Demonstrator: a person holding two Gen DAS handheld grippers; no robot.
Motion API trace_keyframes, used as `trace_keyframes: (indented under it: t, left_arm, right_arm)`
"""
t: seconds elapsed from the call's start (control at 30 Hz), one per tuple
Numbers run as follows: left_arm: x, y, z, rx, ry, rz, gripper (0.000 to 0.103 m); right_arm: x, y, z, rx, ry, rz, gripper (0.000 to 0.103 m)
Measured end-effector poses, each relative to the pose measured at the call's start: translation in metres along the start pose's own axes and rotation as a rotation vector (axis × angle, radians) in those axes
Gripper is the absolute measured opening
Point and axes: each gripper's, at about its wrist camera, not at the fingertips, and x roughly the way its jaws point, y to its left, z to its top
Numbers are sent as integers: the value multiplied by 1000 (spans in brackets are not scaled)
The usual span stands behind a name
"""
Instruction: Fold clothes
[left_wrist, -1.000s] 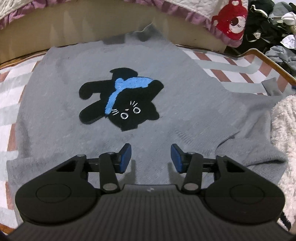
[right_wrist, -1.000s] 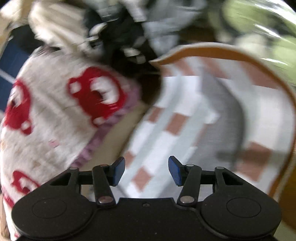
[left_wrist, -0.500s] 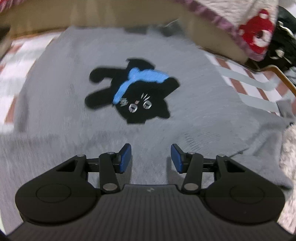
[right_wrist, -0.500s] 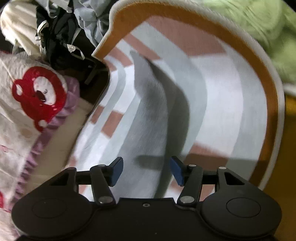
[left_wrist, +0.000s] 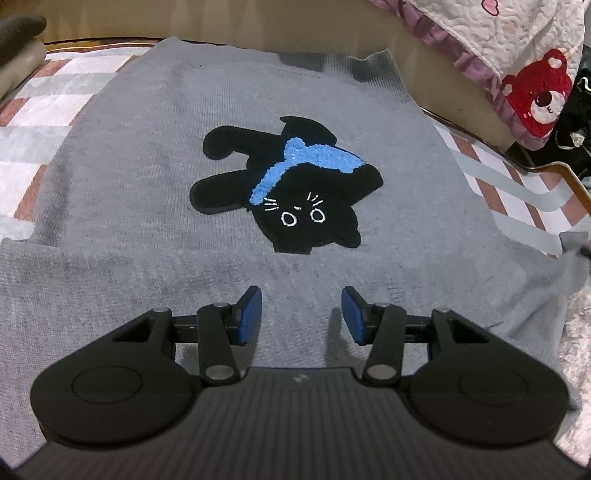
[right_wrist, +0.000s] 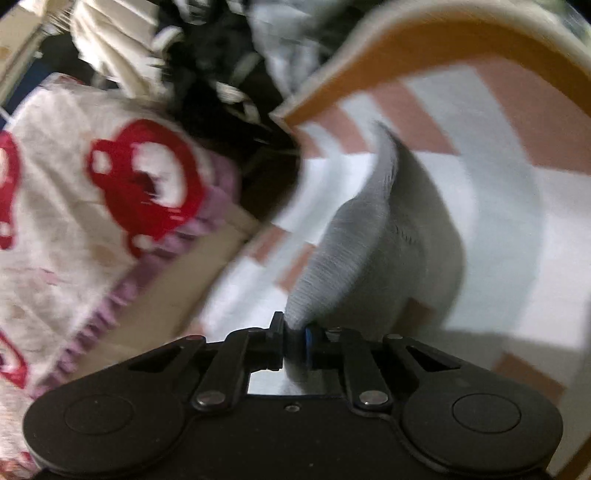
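A: Left gripper (left_wrist: 301, 314)?
B: Jaws spread wide, empty, above grey sweater (left_wrist: 147, 155) lying flat on striped rug (left_wrist: 509, 184).
A: Right gripper (right_wrist: 293, 345)?
B: Pinched closed on sweater's sleeve (right_wrist: 369, 236), far right.

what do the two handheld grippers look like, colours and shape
Both match: the left gripper and the right gripper have matte black bodies with two rounded lobes, black link arms with silver pivot screws, and blue pads. The left's base is ribbed. No cables, hands or sleeves show.
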Motion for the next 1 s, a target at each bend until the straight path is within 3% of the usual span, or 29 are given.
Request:
trace_keyframes:
  t: [0.2, 0.37, 0.47, 0.53, 0.63, 0.73, 0.83, 0.9, 0.93, 1.0]
  left_arm:
    - [-8, 5, 3, -35, -28, -3, 50]
    - [-11, 15, 4, -91, -28, 15, 50]
    - [-13, 21, 4, -111, -23, 28, 51]
    - [-14, 24, 3, -124, -19, 37, 57]
    - [-15, 29, 3, -143, -14, 51, 58]
    - [-17, 34, 2, -163, -9, 65, 58]
    - [-17, 39, 2, -181, -2, 74, 59]
    - [-16, 39, 2, -189, 9, 65, 59]
    - [-15, 39, 2, -192, 13, 59, 59]
    - [-15, 35, 2, -179, 9, 53, 59]
  right_arm:
    - [-1, 61, 4, -62, 17, 131, 8]
    - [1, 145, -31, -164, 119, 265, 7]
    - [2, 198, -69, -241, 219, 352, 7]
    - [9, 223, -108, -311, 316, 345, 7]
    - [22, 257, -172, -421, 470, 313, 7]
    - [50, 240, -226, -372, 646, 200, 8]
    - [73, 210, -235, -157, 783, 137, 11]
    - [71, 201, -227, -80, 755, 153, 22]
    - [67, 199, -223, -53, 730, 174, 41]
    - [58, 194, -217, -2, 675, 218, 47]
